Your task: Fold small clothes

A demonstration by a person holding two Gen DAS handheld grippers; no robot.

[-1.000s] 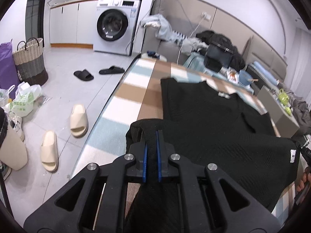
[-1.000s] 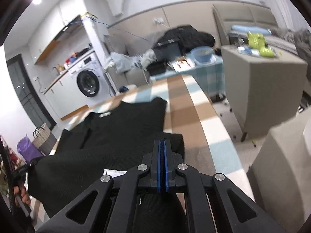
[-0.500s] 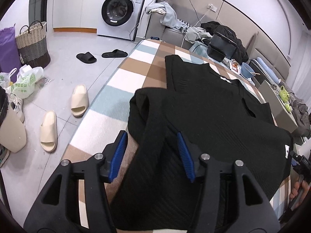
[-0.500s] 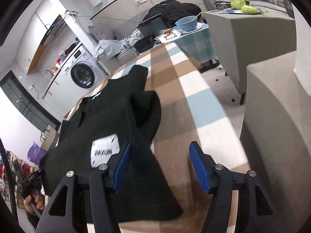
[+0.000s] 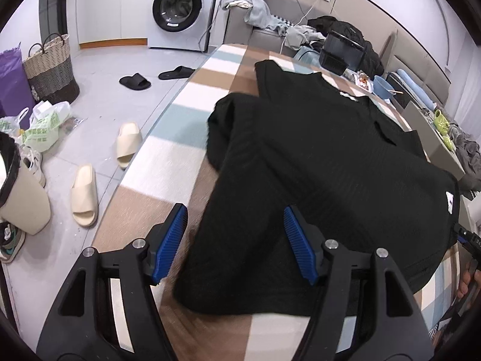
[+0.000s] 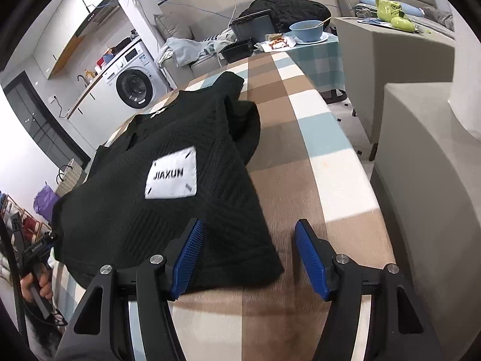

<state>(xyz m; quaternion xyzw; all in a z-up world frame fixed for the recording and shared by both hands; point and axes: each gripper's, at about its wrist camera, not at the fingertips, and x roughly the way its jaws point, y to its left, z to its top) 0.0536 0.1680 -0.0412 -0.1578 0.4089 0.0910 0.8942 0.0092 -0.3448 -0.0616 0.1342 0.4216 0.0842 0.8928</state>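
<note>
Your left gripper (image 5: 234, 240) and right gripper (image 6: 249, 255) both stand with fingers spread wide, holding nothing. The black shirt (image 6: 168, 186) lies folded on the checked blanket (image 6: 315, 162), its near hem just ahead of both. Bare blanket lies right of the shirt. Its white patch (image 6: 172, 174) reads "JIAXUN".

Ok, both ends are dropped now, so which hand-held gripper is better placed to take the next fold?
Probably left. The left hand-held gripper is open directly over the black shirt, with fabric between its fingers. The right hand-held gripper mostly straddles bare checked blanket beside the hem.
</note>
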